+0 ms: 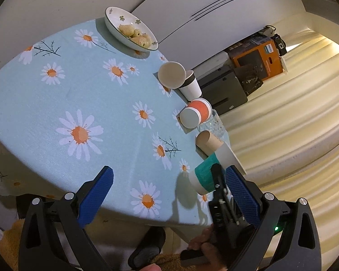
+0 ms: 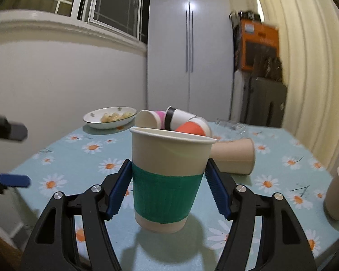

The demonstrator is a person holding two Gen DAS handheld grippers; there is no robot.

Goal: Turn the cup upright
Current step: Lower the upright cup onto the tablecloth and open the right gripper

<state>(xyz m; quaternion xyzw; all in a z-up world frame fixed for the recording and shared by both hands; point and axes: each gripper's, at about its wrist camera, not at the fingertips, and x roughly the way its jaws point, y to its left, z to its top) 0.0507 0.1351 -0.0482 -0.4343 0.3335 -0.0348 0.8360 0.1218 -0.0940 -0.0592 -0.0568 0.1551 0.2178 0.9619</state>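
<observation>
Right gripper (image 2: 168,189) clamps the green-banded cup (image 2: 168,180), mouth up, just above the table (image 2: 56,158). Left gripper (image 1: 169,194) gapes wide, empty.

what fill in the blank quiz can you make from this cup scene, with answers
1. The cup between the right gripper fingers wears a ____ sleeve.
2. That cup's open mouth faces ____.
3. The bowl sits near the far edge of a cloth printed with ____.
4. Nothing lies between the fingers of the ____ gripper.

Missing words: green; up; daisies; left
</observation>
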